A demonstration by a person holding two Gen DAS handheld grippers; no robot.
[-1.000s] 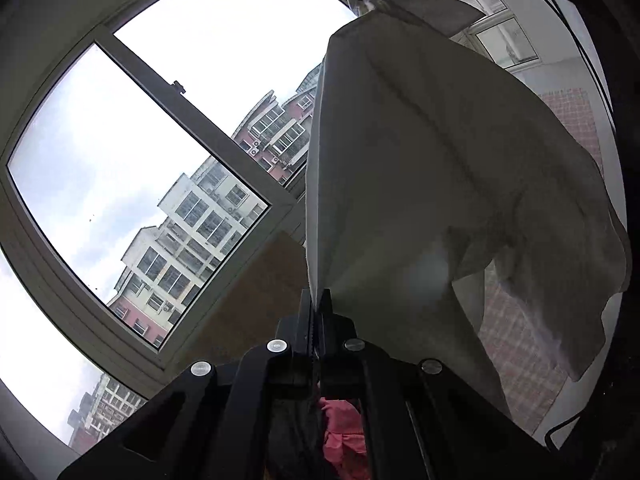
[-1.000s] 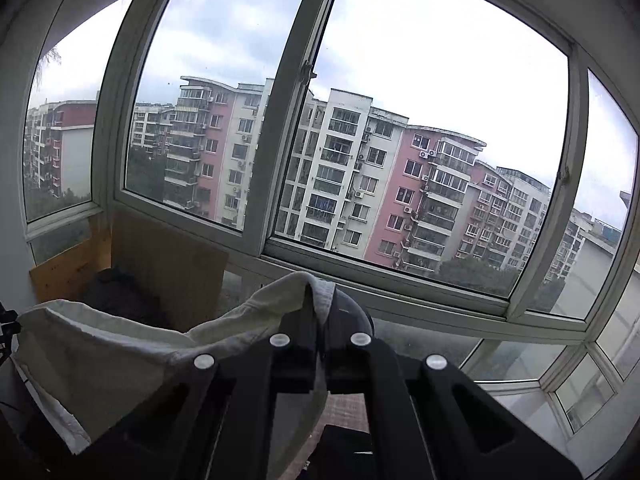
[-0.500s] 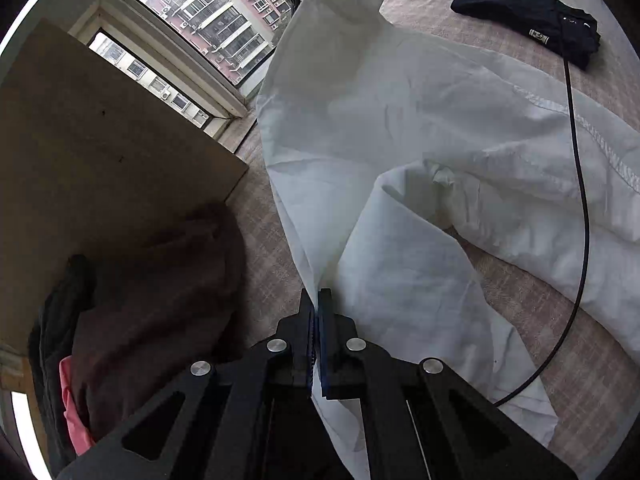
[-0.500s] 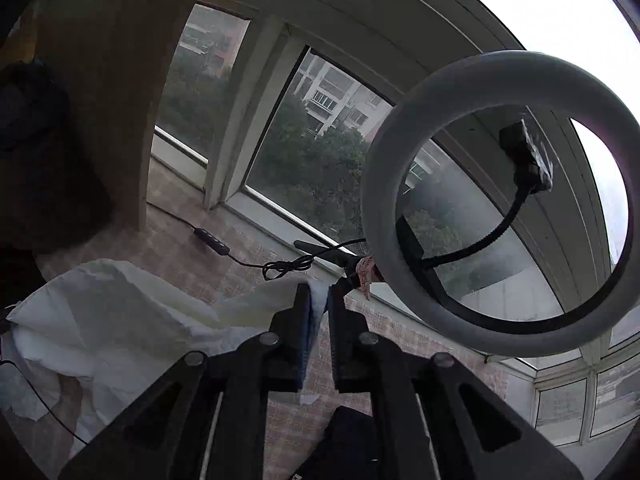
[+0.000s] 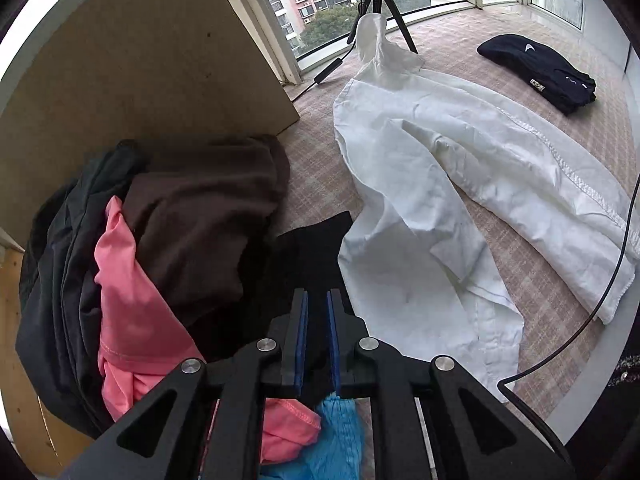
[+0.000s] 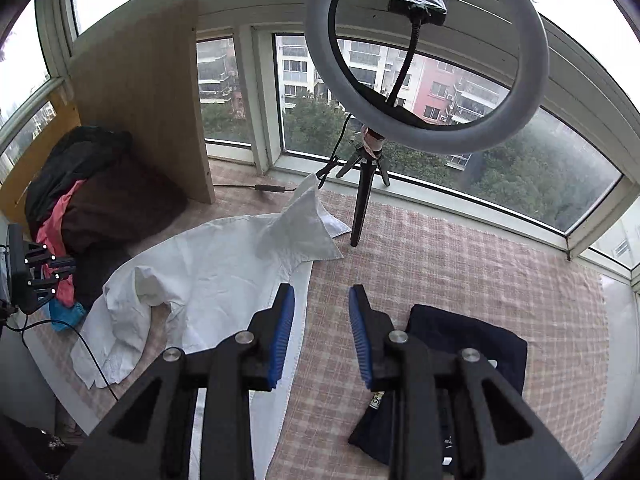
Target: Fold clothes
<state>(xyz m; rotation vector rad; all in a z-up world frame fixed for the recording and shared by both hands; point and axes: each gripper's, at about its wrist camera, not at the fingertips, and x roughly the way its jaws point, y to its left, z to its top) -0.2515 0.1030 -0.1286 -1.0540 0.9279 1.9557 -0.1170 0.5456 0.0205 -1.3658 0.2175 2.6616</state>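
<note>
The white shirt (image 5: 420, 184) lies spread but rumpled across the checked mat (image 6: 440, 248), filling the centre and right of the left wrist view, one corner (image 6: 304, 220) peaked up toward the tripod (image 6: 362, 200). No fold is made in it yet. The left claw (image 5: 316, 308) is opening, its jaws slightly apart with nothing between them. The right claw (image 6: 321, 308) is opening wider, also empty, above the shirt's edge. A dark garment (image 5: 536, 72), already folded, sits at upper right; an unsorted pile of clothes (image 5: 160, 240) waits at the left, so most work remains.
</note>
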